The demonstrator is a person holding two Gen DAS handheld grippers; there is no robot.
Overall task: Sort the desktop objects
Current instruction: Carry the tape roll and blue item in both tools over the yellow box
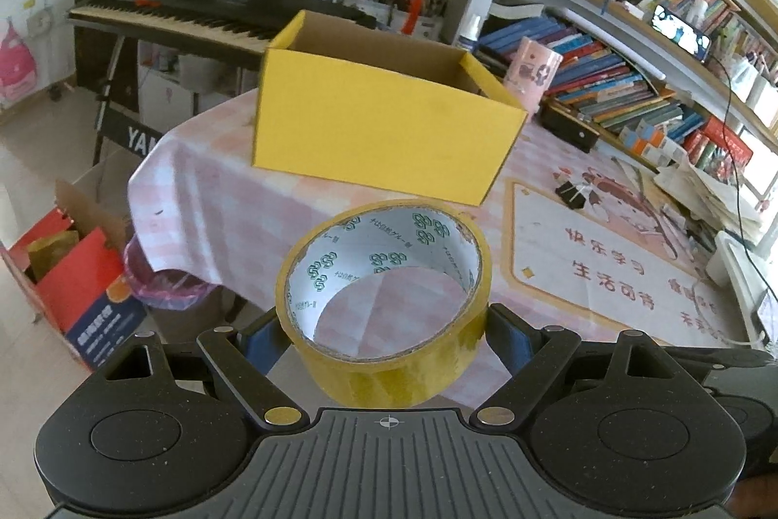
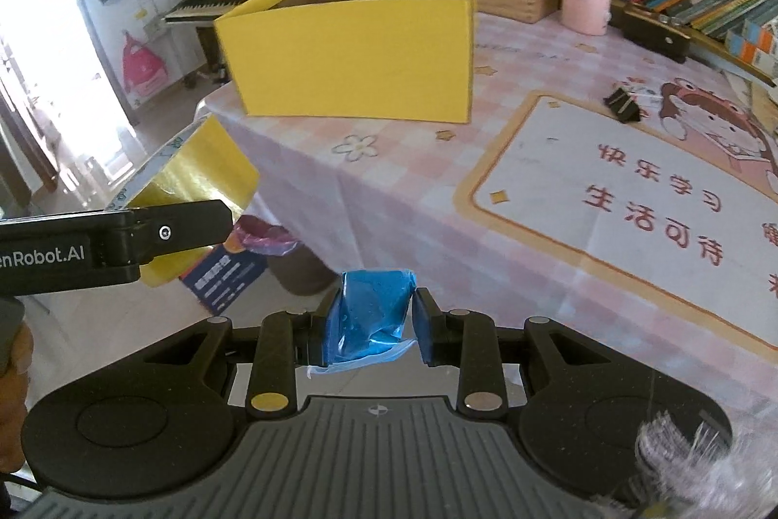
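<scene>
Two loads: left gripper pinching tape roll (yellow), right gripper squeezing blue packet.

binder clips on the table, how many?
1. A black binder clip lies on the printed mat, right of the yellow box; also in the left wrist view. More could be hidden inside the box.

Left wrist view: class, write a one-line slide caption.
Left tongs grip a yellow tape roll before an open yellow box on the pink checked table.
</scene>
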